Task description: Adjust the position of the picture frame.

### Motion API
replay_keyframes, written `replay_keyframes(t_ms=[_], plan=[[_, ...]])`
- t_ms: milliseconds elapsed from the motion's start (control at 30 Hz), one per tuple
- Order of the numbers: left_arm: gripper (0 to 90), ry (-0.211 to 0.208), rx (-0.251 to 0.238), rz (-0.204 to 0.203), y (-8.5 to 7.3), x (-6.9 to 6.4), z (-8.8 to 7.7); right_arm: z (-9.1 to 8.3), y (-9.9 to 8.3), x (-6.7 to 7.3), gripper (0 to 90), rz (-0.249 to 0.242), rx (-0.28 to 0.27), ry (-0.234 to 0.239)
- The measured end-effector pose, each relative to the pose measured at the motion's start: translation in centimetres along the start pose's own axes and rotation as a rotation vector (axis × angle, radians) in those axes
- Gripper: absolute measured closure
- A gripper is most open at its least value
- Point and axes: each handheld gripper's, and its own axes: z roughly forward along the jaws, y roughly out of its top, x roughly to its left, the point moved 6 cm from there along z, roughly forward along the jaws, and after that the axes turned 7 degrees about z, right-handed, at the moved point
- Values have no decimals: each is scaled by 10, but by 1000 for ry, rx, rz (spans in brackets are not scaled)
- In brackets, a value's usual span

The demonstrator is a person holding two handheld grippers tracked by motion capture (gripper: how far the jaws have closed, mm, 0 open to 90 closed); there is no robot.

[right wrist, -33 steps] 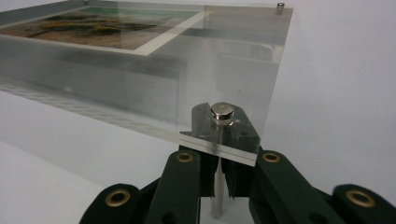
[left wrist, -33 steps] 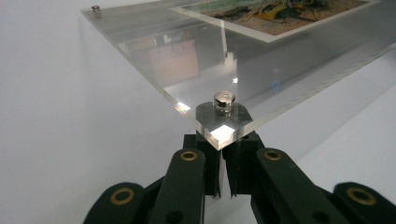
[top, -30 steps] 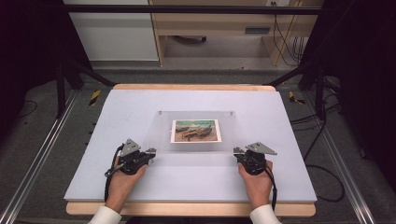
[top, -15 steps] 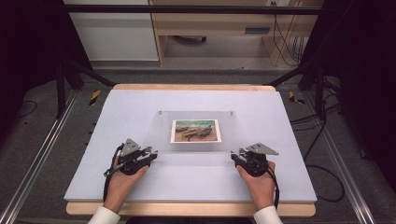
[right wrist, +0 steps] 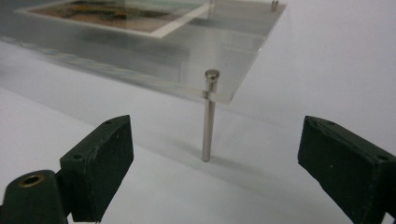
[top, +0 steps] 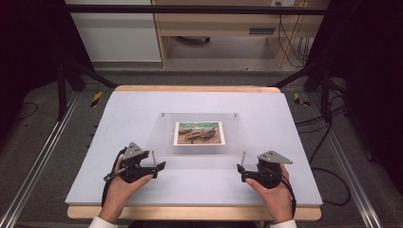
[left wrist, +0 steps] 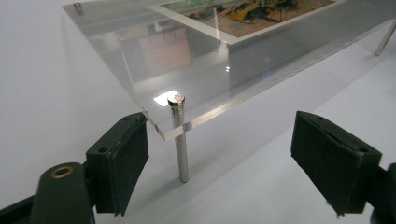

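Note:
A clear acrylic plate (top: 199, 145) stands on thin metal pins on the pale table mat, with a painted picture (top: 199, 132) lying on it. My left gripper (top: 157, 166) is at the plate's near left corner. In the left gripper view its jaws (left wrist: 219, 123) have just been opening and stand apart around the corner pin (left wrist: 179, 140), the left pad close to the plate's corner. My right gripper (top: 242, 172) is at the near right corner. Its jaws (right wrist: 217, 126) have also just been opening, and the pin (right wrist: 208, 116) stands free between them.
The pale mat (top: 142, 109) covers a wooden table (top: 190, 213). Black frame posts (top: 62, 71) rise at both sides. Cables (top: 328, 137) lie on the floor at the right, and wooden furniture (top: 214, 28) stands beyond the far edge.
Both grippers' jaws were shut at the plate's near corners and now stand apart. The right gripper has drawn back a little toward the near edge. The left has hardly moved.

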Motion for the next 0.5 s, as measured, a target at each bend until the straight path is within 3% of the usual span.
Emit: replay_keyframes(t_ms=[300,500], plan=[[87,46,-73,-10,6,11,-16,-11,8,-3,73,-11,-59,0],[50,45,-111,9,9,11,-20,-12,10,0,47,-32,-84,6]])
